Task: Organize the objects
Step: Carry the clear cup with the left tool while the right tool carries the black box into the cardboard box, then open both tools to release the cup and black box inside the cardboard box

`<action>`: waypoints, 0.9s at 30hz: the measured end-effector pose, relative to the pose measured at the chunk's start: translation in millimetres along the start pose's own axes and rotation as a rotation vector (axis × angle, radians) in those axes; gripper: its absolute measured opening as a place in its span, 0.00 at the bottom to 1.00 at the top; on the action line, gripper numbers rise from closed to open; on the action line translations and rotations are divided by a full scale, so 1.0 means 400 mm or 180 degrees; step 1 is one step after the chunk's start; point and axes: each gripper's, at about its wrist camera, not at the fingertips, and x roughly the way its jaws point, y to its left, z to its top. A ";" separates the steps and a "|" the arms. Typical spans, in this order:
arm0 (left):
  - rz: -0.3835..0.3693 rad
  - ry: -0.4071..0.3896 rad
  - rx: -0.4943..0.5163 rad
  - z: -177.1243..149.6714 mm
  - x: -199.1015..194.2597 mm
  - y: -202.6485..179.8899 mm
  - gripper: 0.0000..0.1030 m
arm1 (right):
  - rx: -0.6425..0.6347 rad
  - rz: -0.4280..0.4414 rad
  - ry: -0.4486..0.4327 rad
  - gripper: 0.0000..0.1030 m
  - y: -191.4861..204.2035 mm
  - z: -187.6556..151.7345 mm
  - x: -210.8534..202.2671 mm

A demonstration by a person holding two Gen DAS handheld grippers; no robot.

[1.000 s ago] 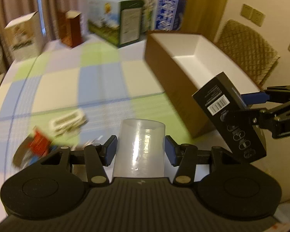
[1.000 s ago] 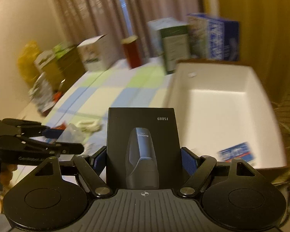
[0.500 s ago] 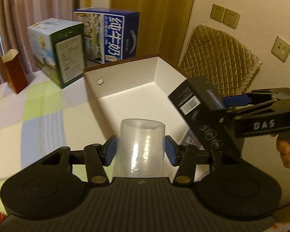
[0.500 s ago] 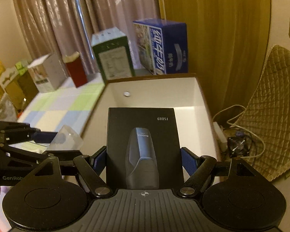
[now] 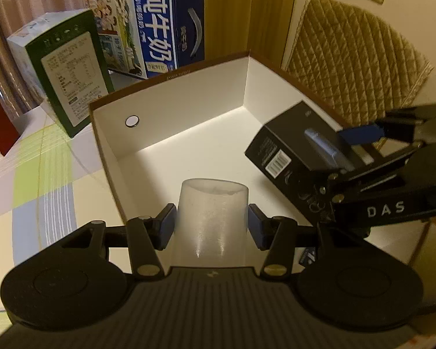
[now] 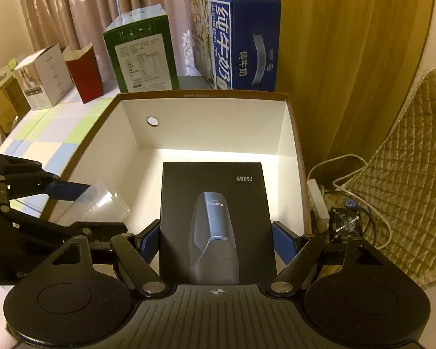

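— What have you got in each hand?

— My left gripper (image 5: 211, 226) is pinching a clear plastic cup (image 5: 210, 221), blue pads pressed against its two sides, open rim pointing away from me. My right gripper (image 6: 216, 240) is clamped on a black shaver box (image 6: 216, 221), one pad on each long edge; the printed face reads FS889 and shows a grey shaver.

— And where are they relative to the bin?

— Both hang over the open cardboard box (image 6: 290, 122), brown outside and white inside. From the left wrist view the cup sits above the near part of the white floor, close to the left wall (image 5: 107, 148). The shaver box (image 5: 299, 157) is to its right, tilted, its barcode end facing the cup, apart from it. From the right wrist view the cup (image 6: 107, 202) shows at the left, just inside the left wall, held by my left gripper (image 6: 69, 189).

— Anything already inside?

— A round white disc (image 5: 131, 121) on the far wall. A small blue-and-white thing (image 5: 306, 256) peeks out near my left gripper's right finger; I cannot tell what it is.

— What is around it?

— Behind the cardboard box stand a blue milk carton case (image 6: 241, 40) and a green carton (image 6: 142, 55); further left a red paper container (image 6: 82, 72) and a white box (image 6: 42, 78), all on a checked tablecloth (image 5: 35, 171). A quilted chair back (image 5: 354, 67) is to the right.
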 end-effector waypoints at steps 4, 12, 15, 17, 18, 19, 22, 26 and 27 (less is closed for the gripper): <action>0.0000 0.0082 0.0096 0.013 0.038 -0.005 0.46 | -0.0072 -0.0007 0.0039 0.74 -0.007 0.016 0.025; 0.0026 0.0186 0.0236 0.018 0.086 -0.024 0.48 | -0.0136 -0.0022 0.0111 0.74 -0.011 0.029 0.061; 0.0064 0.0186 0.0304 0.018 0.091 -0.029 0.49 | -0.0169 -0.0028 0.0093 0.74 -0.010 0.029 0.065; 0.0062 0.0183 0.0303 0.019 0.092 -0.029 0.50 | -0.0168 -0.0011 0.0091 0.75 -0.011 0.031 0.068; 0.0063 0.0185 0.0300 0.019 0.092 -0.029 0.51 | -0.0163 -0.0012 0.0070 0.75 -0.011 0.031 0.069; 0.0069 0.0183 0.0300 0.019 0.092 -0.029 0.52 | -0.0161 -0.0009 0.0041 0.75 -0.011 0.031 0.069; 0.0072 0.0185 0.0300 0.017 0.091 -0.027 0.55 | -0.0149 -0.0018 -0.0049 0.75 -0.014 0.033 0.055; 0.0055 0.0167 0.0279 0.009 0.077 -0.023 0.59 | -0.0097 0.0017 -0.0114 0.75 -0.021 0.032 0.019; 0.0047 0.0157 0.0276 0.006 0.071 -0.022 0.60 | -0.0086 0.0016 -0.0129 0.75 -0.022 0.030 0.009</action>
